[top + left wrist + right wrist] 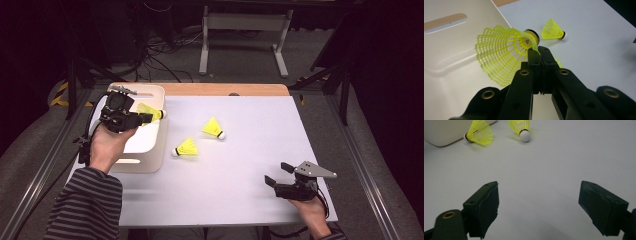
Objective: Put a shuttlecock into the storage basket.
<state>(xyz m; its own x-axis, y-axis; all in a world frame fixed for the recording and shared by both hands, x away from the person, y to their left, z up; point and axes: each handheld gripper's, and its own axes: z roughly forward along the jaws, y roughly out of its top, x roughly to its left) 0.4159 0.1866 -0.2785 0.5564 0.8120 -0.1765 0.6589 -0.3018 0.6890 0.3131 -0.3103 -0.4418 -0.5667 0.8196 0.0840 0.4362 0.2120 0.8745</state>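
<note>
You are holding a shuttlecock (499, 53) whose yellow skirt is looking like thin plastic mesh, slightly glossy. The left gripper (541, 50) is showing matt black plastic with brass-coloured rivets, and the right gripper (539, 207) is showing rough, frayed black padding on its jaws. The white bin (150, 145) is looking like smooth, satin plastic. The table (250, 170) is showing a matt, pale sheet over a wooden edge. The loose shuttlecocks (479, 132) are showing smooth white caps.
</note>
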